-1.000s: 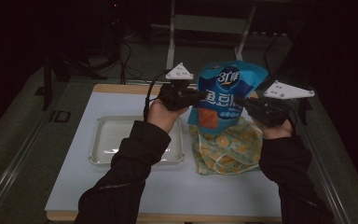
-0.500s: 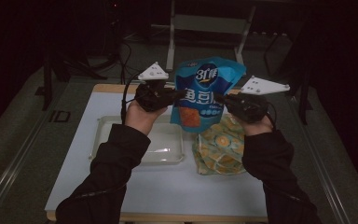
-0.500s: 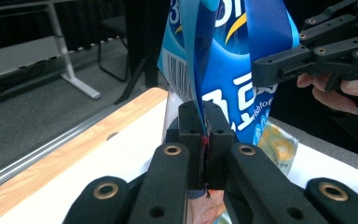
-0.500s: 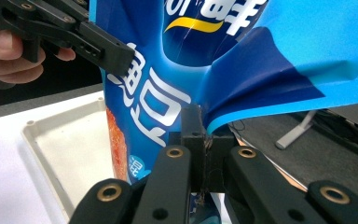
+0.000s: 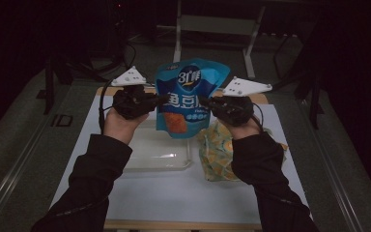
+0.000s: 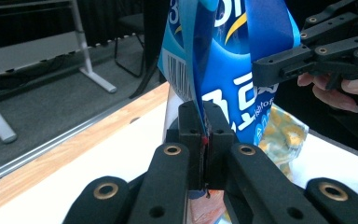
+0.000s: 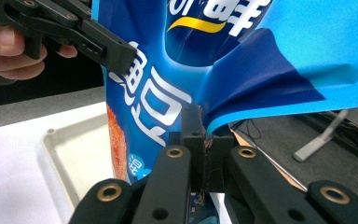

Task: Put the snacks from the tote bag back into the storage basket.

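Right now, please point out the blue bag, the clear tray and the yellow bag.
blue bag [image 5: 186, 104], high view, on its printed front.
clear tray [image 5: 157, 152], high view, on its bare floor.
yellow bag [image 5: 216, 152], high view, on its patterned side.

Dim room, grey floor [image 5: 24, 145], metal frame [image 5: 217, 24]

Two grippers, the left gripper [image 5: 158, 99] and the right gripper [image 5: 207, 102], one in each of two hands. One blue snack bag [image 5: 189, 99] is held up between them. On the one white table [image 5: 174, 193] lie one clear tray [image 5: 159, 154] and one yellow patterned bag [image 5: 217, 152].
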